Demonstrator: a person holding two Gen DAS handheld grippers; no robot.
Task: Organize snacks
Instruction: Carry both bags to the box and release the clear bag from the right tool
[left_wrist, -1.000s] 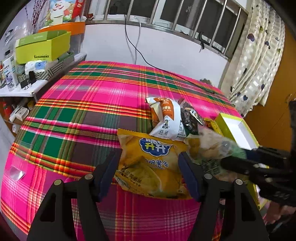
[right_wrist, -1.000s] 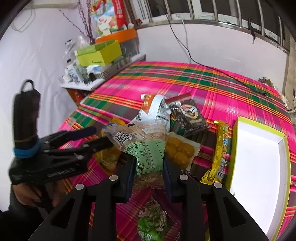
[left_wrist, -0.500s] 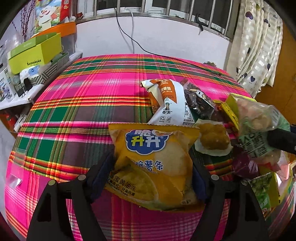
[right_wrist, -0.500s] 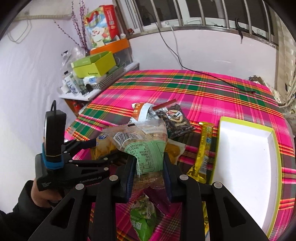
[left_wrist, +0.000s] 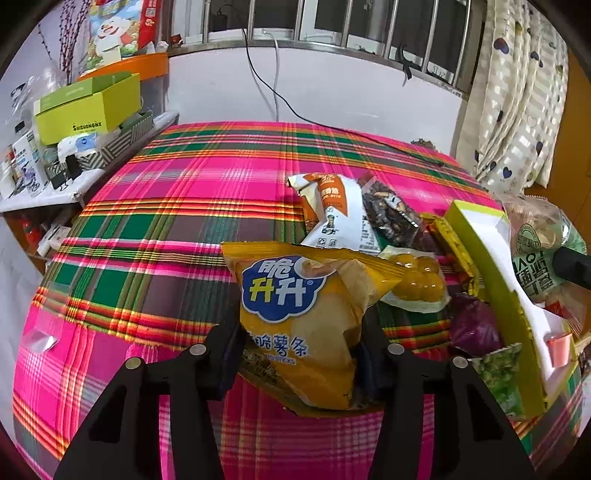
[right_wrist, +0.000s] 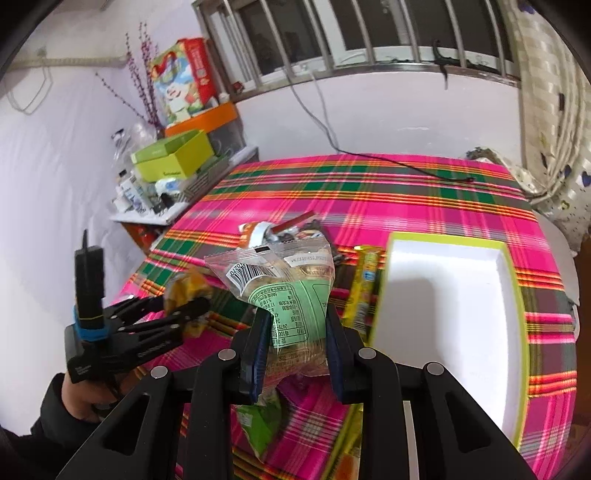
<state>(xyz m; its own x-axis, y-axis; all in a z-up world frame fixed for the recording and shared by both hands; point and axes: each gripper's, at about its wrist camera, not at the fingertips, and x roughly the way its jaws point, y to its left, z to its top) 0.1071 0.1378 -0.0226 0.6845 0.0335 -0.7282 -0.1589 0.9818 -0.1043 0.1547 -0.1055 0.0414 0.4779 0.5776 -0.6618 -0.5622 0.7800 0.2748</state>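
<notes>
Jaws of the left gripper (left_wrist: 299, 354) are closing on the yellow chip bag (left_wrist: 306, 317), which a second ago lay flat on the tabletop (left_wrist: 177, 206) between wide fingers; its pads now seem to pinch it. The right gripper (right_wrist: 295, 343) still clamps the clear cookie pack (right_wrist: 291, 291), now carried rightward to the white tray's (right_wrist: 513, 280) edge.

Yellow chip bag (left_wrist: 306, 321) with the blue logo sits tilted up off the table, pinched at its lower end. The clear-and-green pastry pack (right_wrist: 291, 291) hangs in the air beside the white tray with lime rim (right_wrist: 443, 295), barcode side up.
</notes>
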